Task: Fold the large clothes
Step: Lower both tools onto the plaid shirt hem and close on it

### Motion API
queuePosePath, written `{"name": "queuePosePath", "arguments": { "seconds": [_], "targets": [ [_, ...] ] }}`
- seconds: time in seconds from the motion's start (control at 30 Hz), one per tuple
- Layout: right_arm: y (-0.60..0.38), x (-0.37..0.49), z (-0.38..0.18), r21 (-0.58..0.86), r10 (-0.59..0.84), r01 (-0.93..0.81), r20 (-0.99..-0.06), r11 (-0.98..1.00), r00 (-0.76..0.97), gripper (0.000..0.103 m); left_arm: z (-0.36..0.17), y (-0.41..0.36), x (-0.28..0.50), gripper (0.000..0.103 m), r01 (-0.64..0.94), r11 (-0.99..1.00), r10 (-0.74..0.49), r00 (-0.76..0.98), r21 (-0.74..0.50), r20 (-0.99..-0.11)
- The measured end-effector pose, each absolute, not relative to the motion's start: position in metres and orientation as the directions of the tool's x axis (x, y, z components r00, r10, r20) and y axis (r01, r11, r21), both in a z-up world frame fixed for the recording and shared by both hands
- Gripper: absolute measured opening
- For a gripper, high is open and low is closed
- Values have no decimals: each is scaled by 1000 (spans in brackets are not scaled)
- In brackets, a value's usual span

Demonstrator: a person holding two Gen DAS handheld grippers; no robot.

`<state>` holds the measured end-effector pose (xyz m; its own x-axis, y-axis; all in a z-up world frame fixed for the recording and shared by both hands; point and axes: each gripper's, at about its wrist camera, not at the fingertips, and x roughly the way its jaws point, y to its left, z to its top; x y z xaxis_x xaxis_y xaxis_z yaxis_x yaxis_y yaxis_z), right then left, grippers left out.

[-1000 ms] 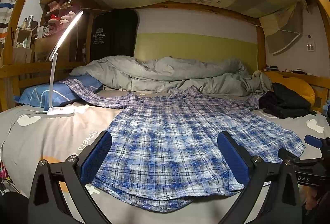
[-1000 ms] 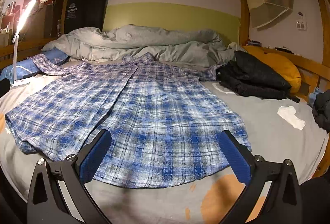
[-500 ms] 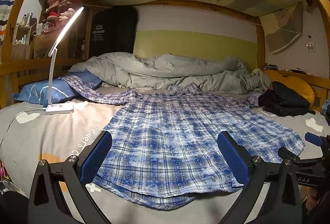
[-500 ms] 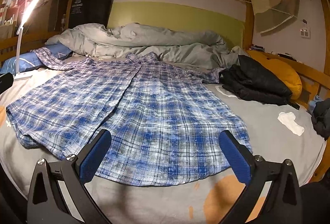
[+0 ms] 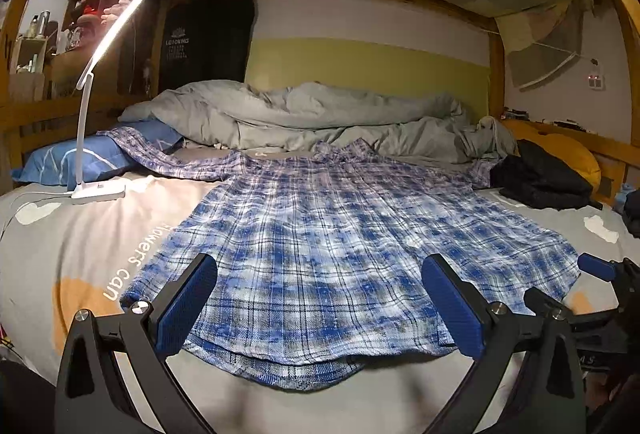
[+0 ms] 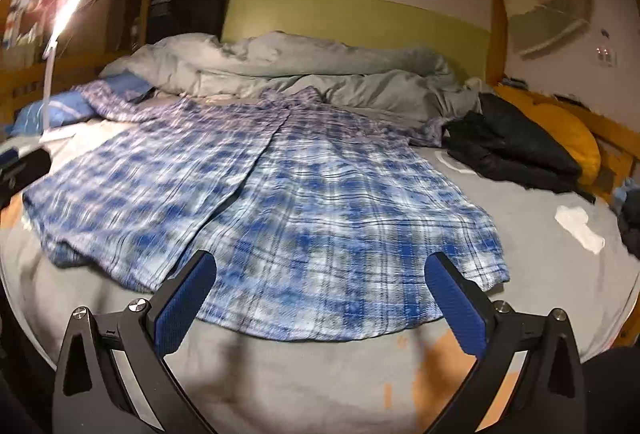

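Plaid shirt (image 5: 320, 254), soft woven cotton, flat on bedsheet (image 5: 72, 250)

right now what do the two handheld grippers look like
Both look alike. The left gripper and the right gripper each have two black angular arms with triangular cut-outs and silver screw heads, ending in flat fingers faced with textured blue pads. White lettering, too cut off to read, shows on the right gripper's body in the left view. No cables or sleeves are visible.
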<state>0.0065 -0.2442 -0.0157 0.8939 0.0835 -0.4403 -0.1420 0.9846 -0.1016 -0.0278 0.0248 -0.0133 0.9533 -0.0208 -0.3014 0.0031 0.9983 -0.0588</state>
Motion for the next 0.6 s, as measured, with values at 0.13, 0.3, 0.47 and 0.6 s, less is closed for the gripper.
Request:
{"name": "queuePosePath", "arguments": {
  "seconds": [0.13,0.3,0.47,0.6],
  "targets": [
    [-246,6,-19,-50,121,-163,-464,985,877,103,-18,25,-23,103,12,997,-38,945,-80,-326],
    [-255,7,-25,18,146,-158,-500,987,854,103,-34,25,-12,103,29,994,-69,914,-104,-400],
    [-264,14,-33,127,214,-172,-555,977,804,103,-53,29,-4,94,32,985,-113,861,-169,-496],
    [-265,18,-42,193,268,-189,-593,963,759,100,-63,40,-7,90,18,954,-180,833,-300,-523]
  ]
}}
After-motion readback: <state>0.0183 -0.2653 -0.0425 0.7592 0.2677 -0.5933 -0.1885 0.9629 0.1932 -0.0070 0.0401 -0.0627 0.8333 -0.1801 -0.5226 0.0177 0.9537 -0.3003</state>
